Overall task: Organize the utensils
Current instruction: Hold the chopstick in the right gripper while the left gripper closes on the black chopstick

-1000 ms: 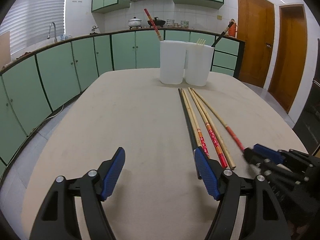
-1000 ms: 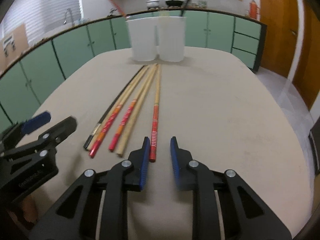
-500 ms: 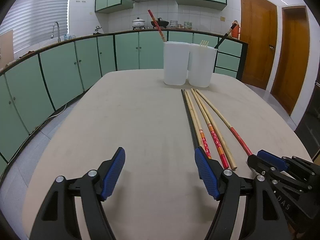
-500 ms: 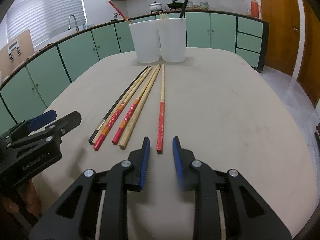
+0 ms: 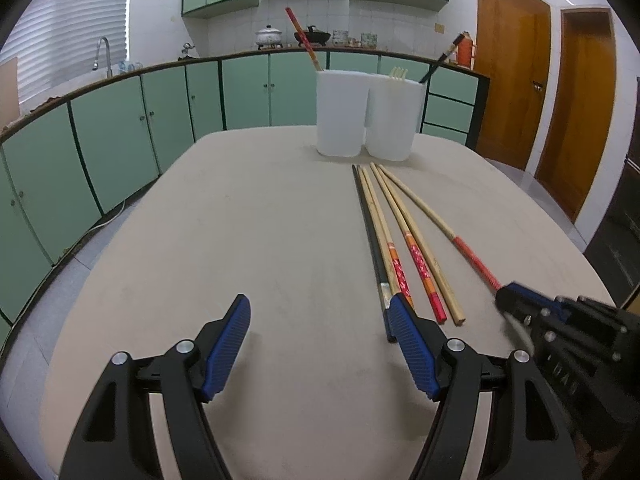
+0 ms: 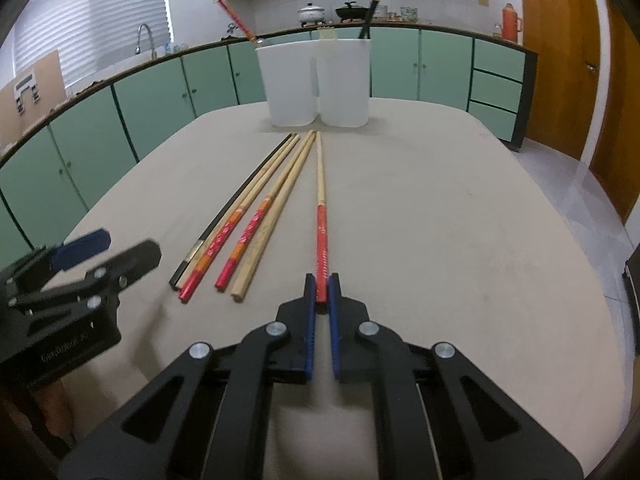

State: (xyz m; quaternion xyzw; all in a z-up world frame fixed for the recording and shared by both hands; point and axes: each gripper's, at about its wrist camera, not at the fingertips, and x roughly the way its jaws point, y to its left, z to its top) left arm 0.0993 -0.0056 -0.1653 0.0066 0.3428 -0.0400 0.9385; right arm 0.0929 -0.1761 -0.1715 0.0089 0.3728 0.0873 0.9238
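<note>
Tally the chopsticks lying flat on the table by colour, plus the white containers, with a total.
Black chopstick: 1
Wood with red-and-orange patterned end: 2
Plain wood chopstick: 1
Wood with long red end, clamped in the right gripper: 1
White containers: 2
Total: 7

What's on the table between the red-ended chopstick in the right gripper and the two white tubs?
Nothing but bare table, seen in the right wrist view.
</note>
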